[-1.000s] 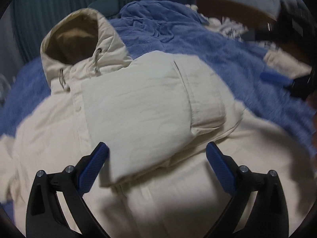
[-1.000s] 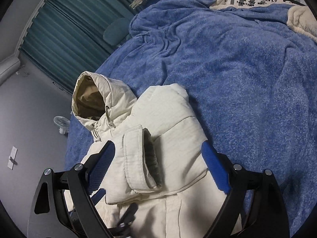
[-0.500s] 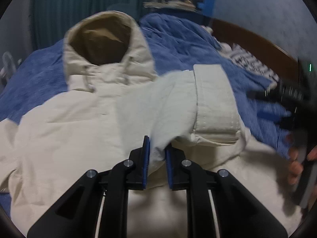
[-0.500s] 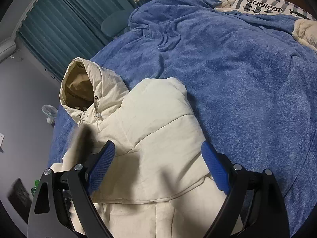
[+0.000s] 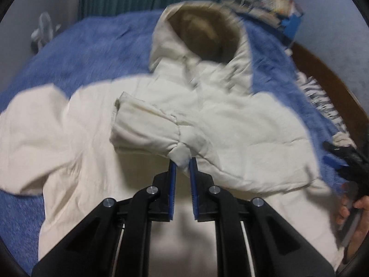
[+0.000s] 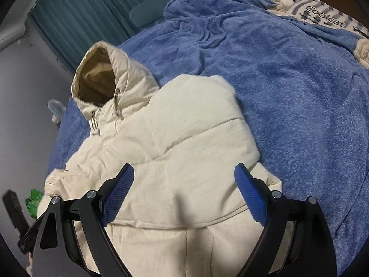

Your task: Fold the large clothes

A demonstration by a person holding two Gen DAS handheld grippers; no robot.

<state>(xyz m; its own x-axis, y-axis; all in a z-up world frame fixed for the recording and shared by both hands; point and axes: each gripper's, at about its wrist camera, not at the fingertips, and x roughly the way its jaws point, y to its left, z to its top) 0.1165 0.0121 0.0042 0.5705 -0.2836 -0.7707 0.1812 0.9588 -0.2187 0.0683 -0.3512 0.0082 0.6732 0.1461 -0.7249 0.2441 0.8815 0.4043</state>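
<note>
A cream hooded puffer jacket lies front up on a blue blanket, hood at the far end. My left gripper is shut on the jacket's sleeve, which lies across the chest with its cuff to the left. My right gripper is open and empty, held over the jacket below the folded shoulder. The right gripper also shows at the right edge of the left wrist view.
The blue blanket covers the bed to the right of the jacket. A striped pillow lies at the far right. Teal curtains hang behind. A small fan stands at the far left, and a wooden headboard on the right.
My left gripper has shut on the sleeve and carried it leftward across the chest, turning the cuff over to the left. My right gripper stays open over the jacket.
</note>
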